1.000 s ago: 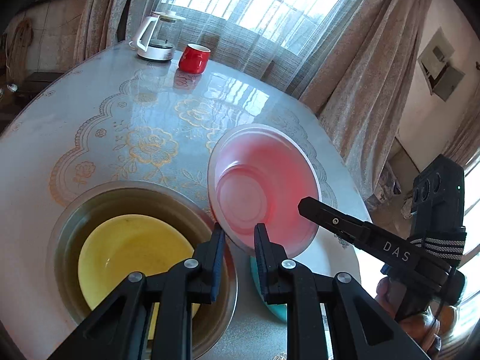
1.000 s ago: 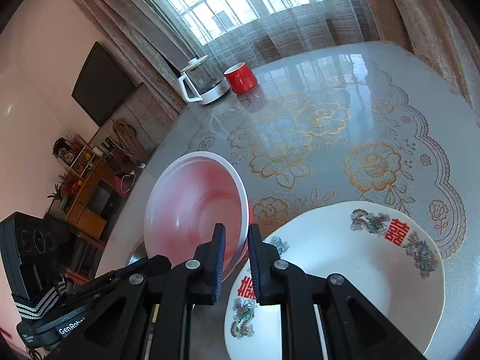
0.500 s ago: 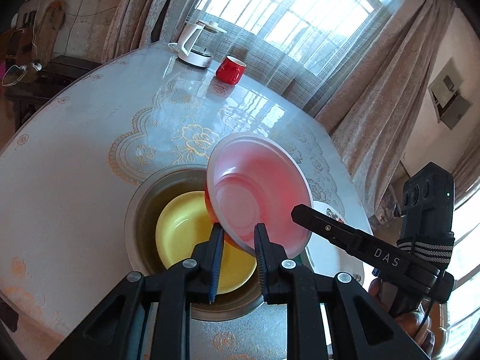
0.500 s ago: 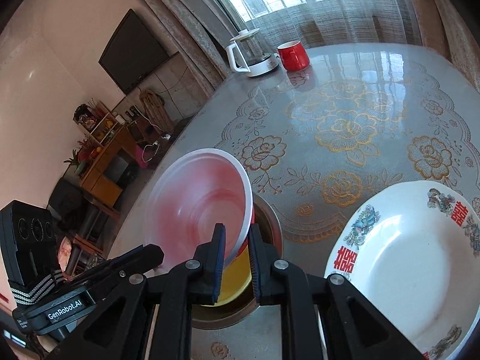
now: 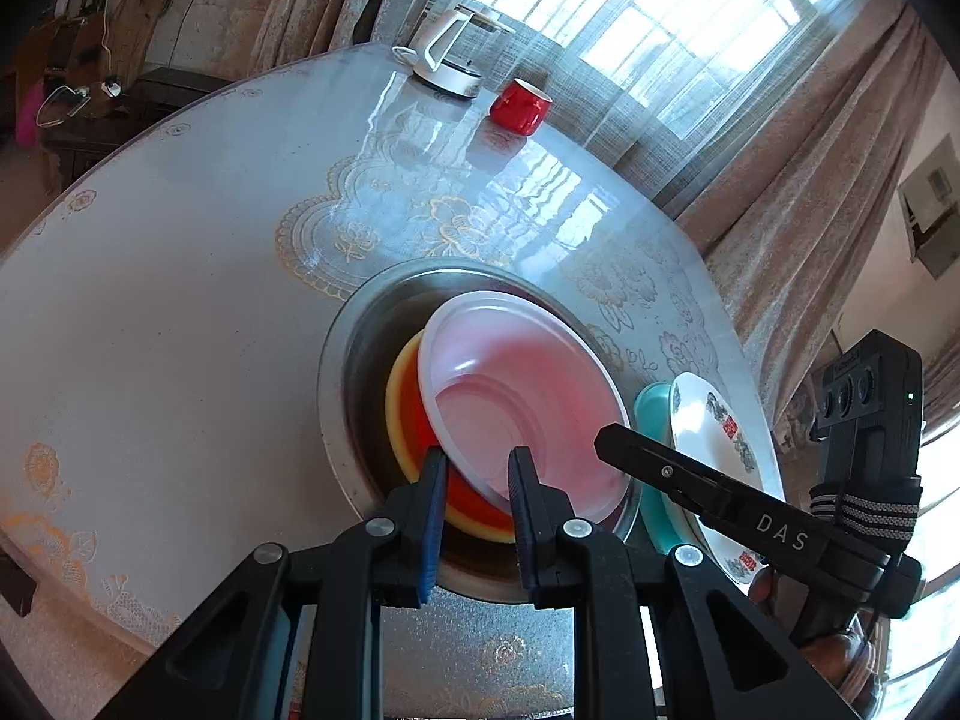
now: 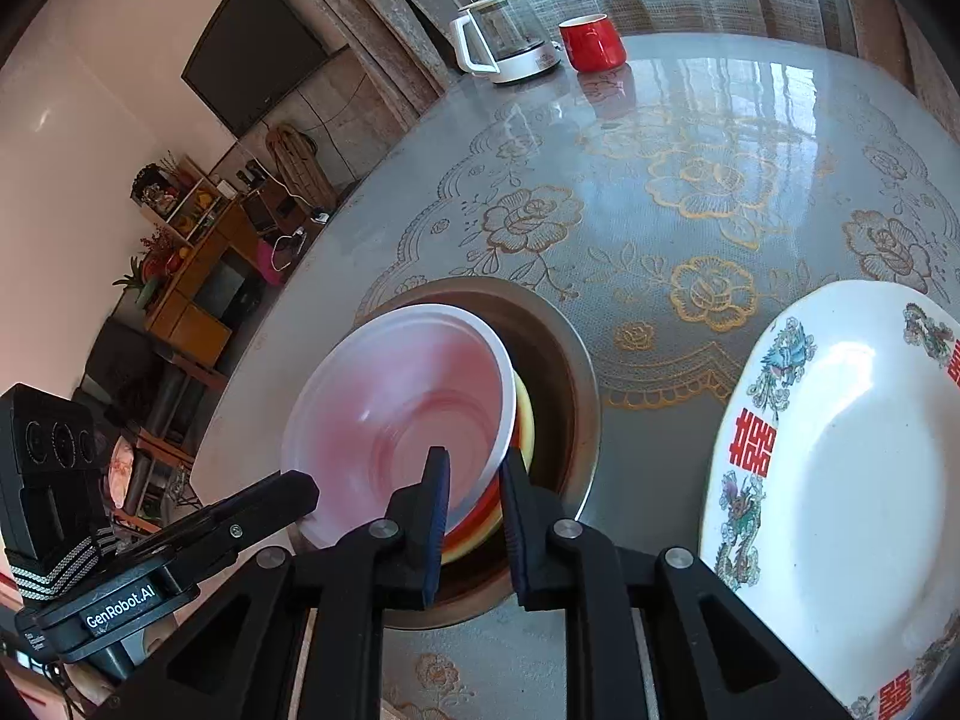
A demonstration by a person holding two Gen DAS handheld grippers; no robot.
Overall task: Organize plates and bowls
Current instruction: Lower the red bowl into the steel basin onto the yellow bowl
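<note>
A red bowl with a white inside [image 5: 522, 396] lies tilted in the yellow bowl [image 5: 397, 396], which sits in a large metal basin [image 5: 360, 330]. It also shows in the right wrist view [image 6: 408, 402]. My left gripper [image 5: 477, 471] and my right gripper [image 6: 474, 474] each straddle the bowl's near rim with the jaws parted a little. A white plate with red characters [image 6: 840, 468] lies to the right, over a teal dish [image 5: 651, 414].
A glass kettle [image 5: 447, 54] and a red cup [image 5: 519, 105] stand at the table's far edge by the curtained window. The round table [image 5: 150, 300] has a gold floral cloth. A cabinet [image 6: 198, 276] stands beyond the table's left edge.
Both grippers have carried the red bowl down into the yellow bowl in the basin. Their jaws have since parted from the rim.
</note>
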